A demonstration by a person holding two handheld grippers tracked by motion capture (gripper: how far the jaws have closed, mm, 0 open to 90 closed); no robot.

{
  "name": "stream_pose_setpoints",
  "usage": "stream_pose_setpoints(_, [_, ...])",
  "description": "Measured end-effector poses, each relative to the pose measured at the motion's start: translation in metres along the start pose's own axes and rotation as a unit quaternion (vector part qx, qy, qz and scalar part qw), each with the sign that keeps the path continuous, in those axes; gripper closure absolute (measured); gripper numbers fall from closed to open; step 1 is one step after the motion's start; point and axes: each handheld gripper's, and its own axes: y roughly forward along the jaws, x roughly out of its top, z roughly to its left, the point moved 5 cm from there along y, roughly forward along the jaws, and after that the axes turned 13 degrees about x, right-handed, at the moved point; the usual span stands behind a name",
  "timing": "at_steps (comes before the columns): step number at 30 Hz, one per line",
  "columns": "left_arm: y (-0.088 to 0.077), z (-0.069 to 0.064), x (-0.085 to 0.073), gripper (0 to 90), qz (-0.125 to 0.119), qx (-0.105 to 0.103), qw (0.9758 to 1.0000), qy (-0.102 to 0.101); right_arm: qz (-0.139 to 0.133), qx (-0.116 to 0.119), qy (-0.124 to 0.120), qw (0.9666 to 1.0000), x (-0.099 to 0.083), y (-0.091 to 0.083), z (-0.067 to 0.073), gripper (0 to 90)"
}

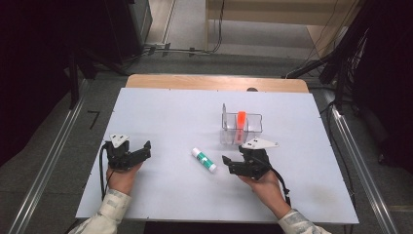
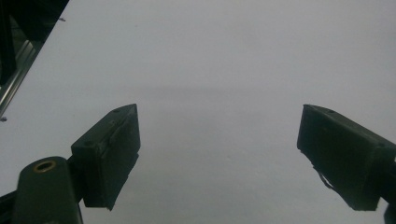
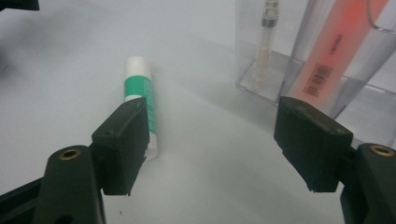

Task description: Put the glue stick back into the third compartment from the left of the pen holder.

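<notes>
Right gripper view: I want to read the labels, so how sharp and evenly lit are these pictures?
Right gripper view: glue stick soft, orange marker hazy through the clear organizer, barcode visible but unreadable. Left gripper view: bare table, dim. High view: table bright, surroundings dark.

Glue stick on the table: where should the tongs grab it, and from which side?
Grab the glue stick around its green middle, coming straight down from above. It lies flat on the white table with bare space along both long sides, so the open right tongs could probably straddle it across its narrow width. The round ends would likely slip.
</notes>
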Motion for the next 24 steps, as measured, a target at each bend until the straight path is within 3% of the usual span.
stream_pose_setpoints(24, [0.001, 0.0, 0.0, 13.7, 0.001, -0.001, 1.0, 0.0, 0.043, 0.036, -0.022, 0.9982, 0.011, 0.043, 0.023, 29.3])
